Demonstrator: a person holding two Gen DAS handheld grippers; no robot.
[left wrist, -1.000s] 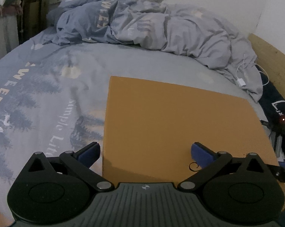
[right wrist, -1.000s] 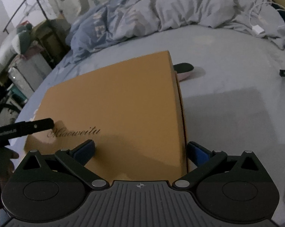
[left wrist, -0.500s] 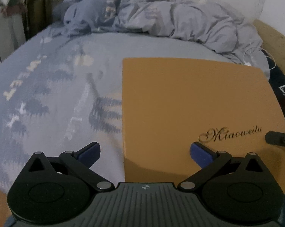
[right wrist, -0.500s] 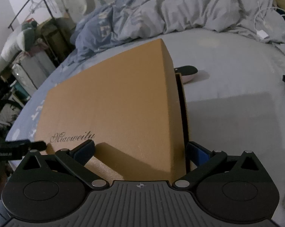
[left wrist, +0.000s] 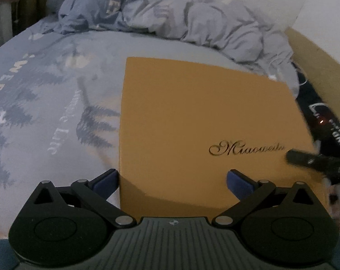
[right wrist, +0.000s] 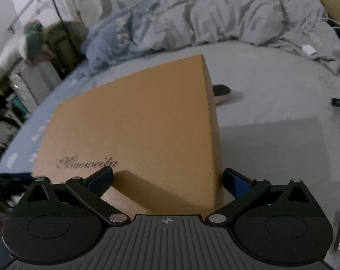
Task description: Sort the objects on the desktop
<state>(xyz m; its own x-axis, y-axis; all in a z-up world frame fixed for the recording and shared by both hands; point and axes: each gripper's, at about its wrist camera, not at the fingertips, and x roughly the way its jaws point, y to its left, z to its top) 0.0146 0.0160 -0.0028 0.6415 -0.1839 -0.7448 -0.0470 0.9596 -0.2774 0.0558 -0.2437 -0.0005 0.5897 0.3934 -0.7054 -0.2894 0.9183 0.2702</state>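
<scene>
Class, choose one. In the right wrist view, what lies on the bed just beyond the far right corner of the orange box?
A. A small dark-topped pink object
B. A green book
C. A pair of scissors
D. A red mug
A: a small dark-topped pink object rests on the bed sheet just past the orange box.

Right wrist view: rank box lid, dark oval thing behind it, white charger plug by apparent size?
Largest to smallest as they look:
1. Orange box lid, but it is nearest the camera, so it looks bigger than it is.
2. Dark oval object, partly hidden behind the lid.
3. White charger plug, farthest away; its true size against the oval object is unsure.
</scene>
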